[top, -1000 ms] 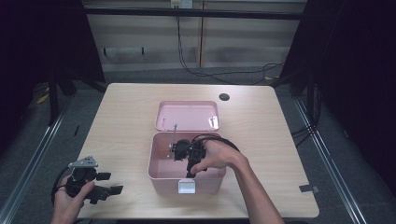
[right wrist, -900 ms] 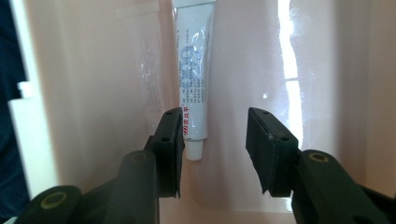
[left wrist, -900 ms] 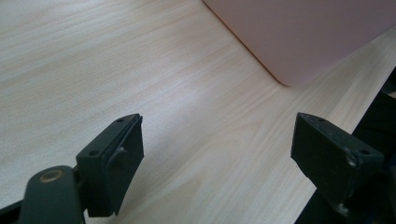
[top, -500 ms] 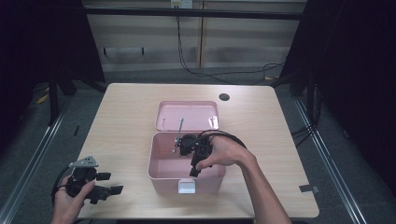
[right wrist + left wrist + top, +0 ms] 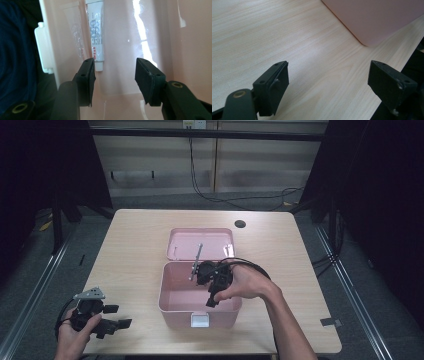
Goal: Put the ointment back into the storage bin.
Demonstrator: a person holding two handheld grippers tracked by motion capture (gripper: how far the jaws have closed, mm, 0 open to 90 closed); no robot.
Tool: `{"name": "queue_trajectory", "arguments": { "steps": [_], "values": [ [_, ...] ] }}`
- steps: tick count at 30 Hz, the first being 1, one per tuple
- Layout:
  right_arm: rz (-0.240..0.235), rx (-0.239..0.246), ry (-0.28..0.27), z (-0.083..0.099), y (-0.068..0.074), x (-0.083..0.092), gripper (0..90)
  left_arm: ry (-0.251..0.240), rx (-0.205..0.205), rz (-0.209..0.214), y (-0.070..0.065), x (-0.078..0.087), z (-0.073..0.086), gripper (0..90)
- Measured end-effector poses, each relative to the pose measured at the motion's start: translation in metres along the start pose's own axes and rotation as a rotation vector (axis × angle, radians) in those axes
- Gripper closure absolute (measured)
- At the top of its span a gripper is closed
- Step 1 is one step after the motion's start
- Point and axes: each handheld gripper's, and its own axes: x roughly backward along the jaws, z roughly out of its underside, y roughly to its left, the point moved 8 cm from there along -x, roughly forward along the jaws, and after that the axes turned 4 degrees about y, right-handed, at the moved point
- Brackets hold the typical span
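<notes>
Right gripper view: with the right gripper (image 5: 115, 77) jaws apart and empty inside the pink box (image 5: 170, 295), a small white tube (image 5: 96, 32) is seen on the floor beyond them, judged light, soft and best gripped mid-body; the left gripper (image 5: 107, 320) jaws are apart near the table's (image 5: 130, 250) left edge.

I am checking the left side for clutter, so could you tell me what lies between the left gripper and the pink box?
Nothing: the left gripper view shows bare wooden table between the open left gripper and the pink box.

Pink box (image 5: 172, 295) — lid open — mid-table; white tube (image 5: 95, 32) lies inside.
</notes>
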Motion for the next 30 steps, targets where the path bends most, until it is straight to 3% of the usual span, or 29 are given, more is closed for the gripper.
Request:
{"name": "queue_trajectory", "arguments": {
  "steps": [13, 19, 30],
  "values": [
    [0.04, -0.019, -0.08, 0.019, -0.002, 0.026, 50.4, -0.001, 0.0, -0.006, 0.0, -0.001, 0.0, 17.0],
    [0.054, -0.08, -0.129, 0.029, -0.004, 0.04, 50.3, 0.008, -0.005, -0.003, 0.0, -0.001, 0.001, 17.0],
    [0.099, -0.131, -0.162, 0.058, -0.008, 0.06, 50.3, -0.003, 0.004, -0.007, 0.0, 0.0, 0.0, 17.1]
  ]
}}
